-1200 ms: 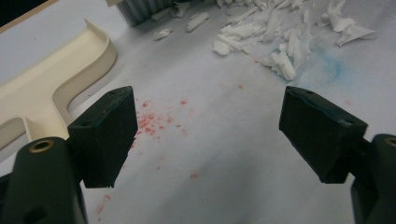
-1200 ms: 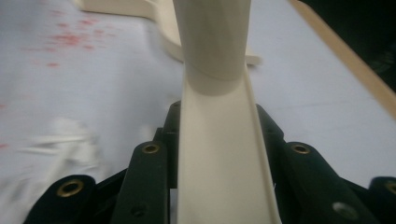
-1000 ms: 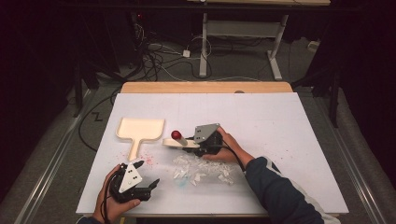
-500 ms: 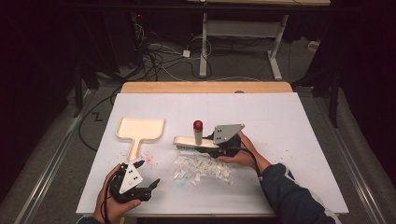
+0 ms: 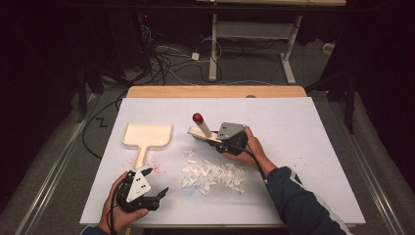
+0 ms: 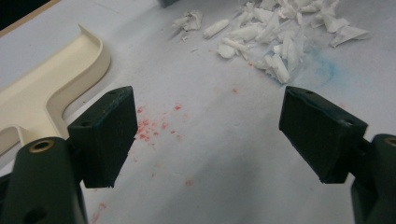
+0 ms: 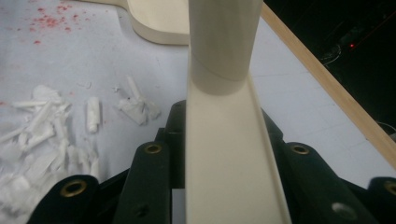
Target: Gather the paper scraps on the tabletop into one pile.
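Note:
My right gripper is shut on the flat end of a cream tool near the middle of the white mat, just behind the scraps. The tool's round handle slants up and to the left and ends in a red tip. In the right gripper view the tool runs up between the black jaws. A cream dustpan lies flat to the left, handle toward the person. A pile of white paper scraps sits in front of the right hand. My left gripper rests at the front left, jaws wide open over bare mat.
Red specks and a faint blue smudge mark the mat between the dustpan and the scraps. The wooden table edge runs along the far side; beyond it are cables and desk legs on the dark floor.
The right hand has carried the cream tool to the right and a little higher; its red-tipped handle has swung from lying low toward the dustpan to slanting upward. The left gripper stayed still.

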Demonstrator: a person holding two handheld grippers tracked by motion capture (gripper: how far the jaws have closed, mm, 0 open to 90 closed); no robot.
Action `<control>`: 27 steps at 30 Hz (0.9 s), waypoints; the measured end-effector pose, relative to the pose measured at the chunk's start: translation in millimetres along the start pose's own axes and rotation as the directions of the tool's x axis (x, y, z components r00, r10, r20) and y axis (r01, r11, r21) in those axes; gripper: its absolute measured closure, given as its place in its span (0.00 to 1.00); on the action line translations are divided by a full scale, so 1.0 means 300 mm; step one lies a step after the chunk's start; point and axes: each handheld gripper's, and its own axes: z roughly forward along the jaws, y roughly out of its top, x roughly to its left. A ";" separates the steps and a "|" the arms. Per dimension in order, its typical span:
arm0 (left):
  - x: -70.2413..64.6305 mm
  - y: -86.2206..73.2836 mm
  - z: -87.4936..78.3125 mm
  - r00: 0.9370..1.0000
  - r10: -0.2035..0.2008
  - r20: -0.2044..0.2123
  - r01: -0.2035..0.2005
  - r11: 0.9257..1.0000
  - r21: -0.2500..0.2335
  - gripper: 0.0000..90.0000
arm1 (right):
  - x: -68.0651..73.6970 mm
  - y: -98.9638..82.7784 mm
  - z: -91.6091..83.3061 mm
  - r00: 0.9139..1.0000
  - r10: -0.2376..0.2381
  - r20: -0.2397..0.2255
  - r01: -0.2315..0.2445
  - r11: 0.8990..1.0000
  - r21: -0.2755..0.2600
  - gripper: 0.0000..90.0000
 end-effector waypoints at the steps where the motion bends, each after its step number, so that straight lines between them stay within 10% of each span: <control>1: 0.000 0.000 0.001 1.000 -0.001 0.002 0.001 1.000 0.001 0.21 | -0.001 0.003 0.015 1.000 0.007 0.001 -0.007 1.000 0.005 0.76; 9: 0.003 -0.007 0.000 1.000 -0.001 0.010 0.001 1.000 0.002 0.21 | 0.043 0.023 0.067 0.991 -0.032 -0.130 0.031 0.999 -0.006 0.75; 12: 0.003 -0.009 -0.003 1.000 -0.003 0.011 0.003 1.000 0.000 0.21 | 0.075 0.018 0.025 0.965 -0.085 -0.250 0.078 0.996 -0.036 0.74; 18: -0.005 -0.006 -0.006 1.000 0.005 0.015 -0.005 1.000 0.003 0.21 | 0.085 0.010 -0.053 0.944 -0.111 -0.310 0.086 0.992 -0.094 0.76; 27: -0.007 -0.002 -0.001 1.000 0.020 0.013 -0.021 1.000 0.008 0.21 | 0.049 -0.009 -0.221 0.990 0.011 -0.142 -0.029 0.992 -0.126 0.75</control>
